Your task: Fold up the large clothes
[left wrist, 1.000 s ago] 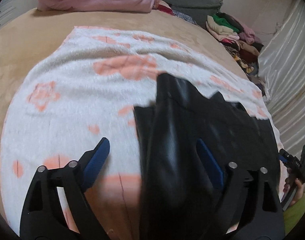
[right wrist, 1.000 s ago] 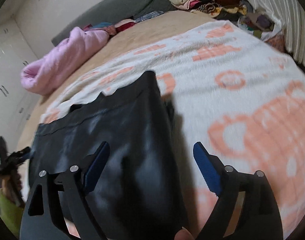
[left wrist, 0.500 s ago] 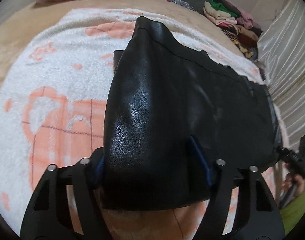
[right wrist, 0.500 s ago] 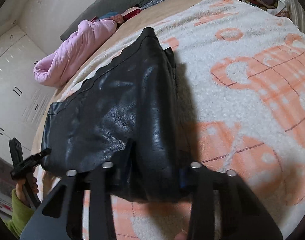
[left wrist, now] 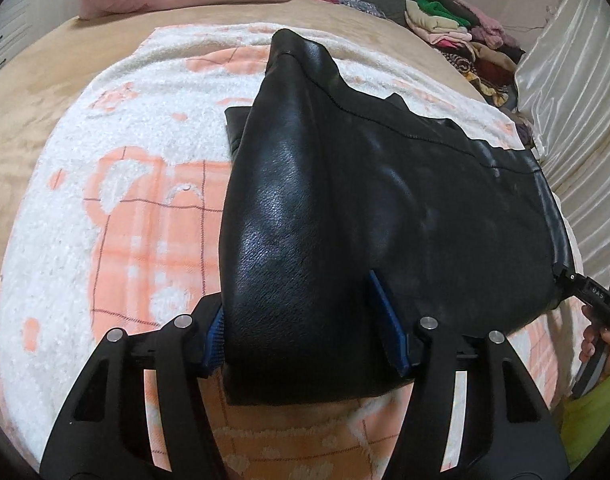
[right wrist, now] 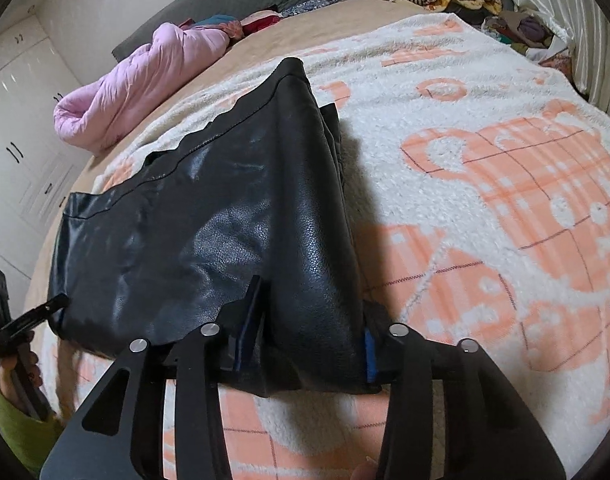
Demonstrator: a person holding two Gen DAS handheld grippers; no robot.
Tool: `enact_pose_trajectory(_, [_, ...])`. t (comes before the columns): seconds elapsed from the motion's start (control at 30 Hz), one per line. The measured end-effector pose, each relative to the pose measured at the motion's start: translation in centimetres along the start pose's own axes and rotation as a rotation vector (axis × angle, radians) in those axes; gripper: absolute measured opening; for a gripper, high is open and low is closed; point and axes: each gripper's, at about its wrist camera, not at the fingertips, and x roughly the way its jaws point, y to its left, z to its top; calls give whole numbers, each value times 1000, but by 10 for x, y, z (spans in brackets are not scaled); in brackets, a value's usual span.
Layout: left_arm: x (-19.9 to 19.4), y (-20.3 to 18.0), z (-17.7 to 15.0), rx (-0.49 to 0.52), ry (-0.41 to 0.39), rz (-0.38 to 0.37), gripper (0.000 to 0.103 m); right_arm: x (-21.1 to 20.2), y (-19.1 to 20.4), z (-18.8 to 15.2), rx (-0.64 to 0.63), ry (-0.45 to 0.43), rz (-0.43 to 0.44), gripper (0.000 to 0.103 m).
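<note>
A: Where is the black leather garment (left wrist: 385,208) lying?
B: On the patterned blanket (left wrist: 137,184) covering the bed (left wrist: 33,92).
A: How is it handling?
B: Probably heavy, slick, holding thick folds.
A: And the jaws?
B: Left gripper (left wrist: 305,332) and right gripper (right wrist: 305,340) are clamping its near edge; the left's jaws just closing, the right's easing.

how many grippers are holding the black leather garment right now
2. The left gripper clamps a bunched fold at the black leather garment near edge; the right gripper clamps the fold at the opposite near corner. Both hold it over the white-and-orange blanket.
</note>
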Motion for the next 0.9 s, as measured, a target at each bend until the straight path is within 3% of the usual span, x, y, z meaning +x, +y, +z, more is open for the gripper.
enact_pose_trajectory(0.1, [-1,0,0,-1,1,3,55,-4,6,0,-29,-8,-52,55])
enact_pose_trajectory(0.13, [-1,1,-1,-3,1,3,56,-8,9,0,-45,-21,-85,69])
enact_pose_trajectory(0.23, [-6,1,-5,3,-4,8,62,-28,23,-3,-91,-107,-148,80])
enact_pose_trajectory(0.3, [-9,2,-5,3,-9,9,68,-45,43,-4,-152,-190,-188,82])
enact_pose_trajectory(0.4, [-13,2,-5,7,-26,19,73,-54,74,-6,-228,-228,-119,82])
enact_pose_trajectory(0.5, [-17,7,-1,-11,-40,9,79,-45,107,-8,-286,-191,-20,67])
enact_pose_trajectory(0.57, [-17,11,1,-34,-43,-10,79,-36,129,-10,-325,-153,35,46])
enact_pose_trajectory(0.67, [-16,18,5,-63,-43,-39,79,-16,164,-15,-400,-104,42,25])
enact_pose_trajectory(0.77, [-12,22,16,-79,-41,-80,82,4,181,-18,-399,-73,16,14])
enact_pose_trajectory(0.9, [6,27,34,-82,-11,-95,82,35,188,-19,-353,2,23,14])
